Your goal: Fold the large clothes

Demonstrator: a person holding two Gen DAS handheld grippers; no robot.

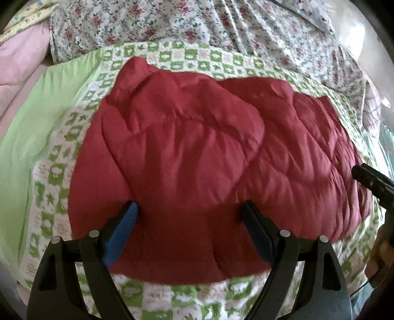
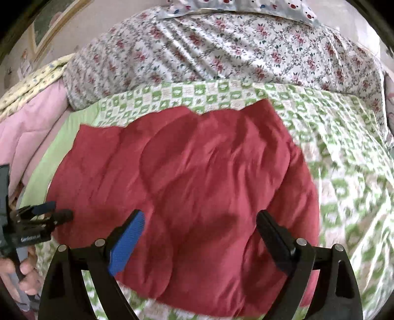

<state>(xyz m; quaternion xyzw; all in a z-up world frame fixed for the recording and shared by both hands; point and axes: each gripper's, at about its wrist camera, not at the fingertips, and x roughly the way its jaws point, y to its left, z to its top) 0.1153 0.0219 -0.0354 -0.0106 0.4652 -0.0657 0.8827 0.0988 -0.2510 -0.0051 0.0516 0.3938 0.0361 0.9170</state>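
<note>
Both hand-held grippers [image 1: 189, 209] [image 2: 199, 216] angle downward, jaws spread, above red jacket [image 1: 209, 152].

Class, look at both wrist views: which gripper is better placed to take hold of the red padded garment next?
Left, marginally. The left gripper sits open, low over the red padded garment, close to its near hem. The right gripper, also open, looks higher.

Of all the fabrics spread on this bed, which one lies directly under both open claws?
The red quilted garment, plain and puffy. It lies on the green-and-white checked sheet; the rose-print sheet and pink quilt lie farther off.
</note>
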